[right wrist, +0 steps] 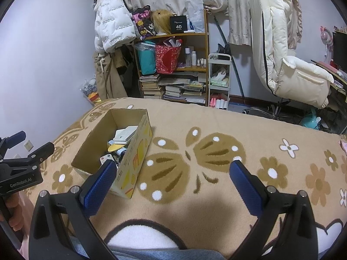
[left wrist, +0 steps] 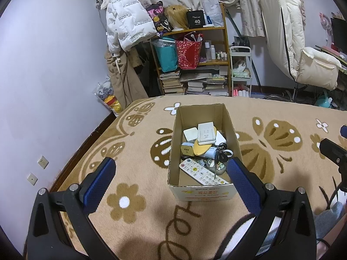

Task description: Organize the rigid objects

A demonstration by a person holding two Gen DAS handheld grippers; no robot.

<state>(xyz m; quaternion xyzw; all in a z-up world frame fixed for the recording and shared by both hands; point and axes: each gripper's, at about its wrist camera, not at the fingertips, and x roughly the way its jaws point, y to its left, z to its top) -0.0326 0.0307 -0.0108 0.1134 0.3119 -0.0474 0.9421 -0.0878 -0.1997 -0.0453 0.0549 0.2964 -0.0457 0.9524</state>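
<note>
My left tool hangs spread wide and holding nothing, just near of the cardboard box that sits on the bed's butterfly blanket; my right tool is likewise spread and bare, over the blanket to the right of the same box. Everything rigid I can see already lies piled inside the box: a white remote flat along the near end, a bunch of keys beside it, a small yellow tin, and white flat plates stacked toward the far end. I judge the remote light, stiff and rather slick, best pinched across its narrow width near the middle so it does not pivot. The keys would swing and slide loose, so I would take the ring or the thickest part. The tin looks hard and smooth; grip its flat sides. The box itself is thin card, likely to flex if squeezed by one wall, so it should be pushed or held low.
</note>
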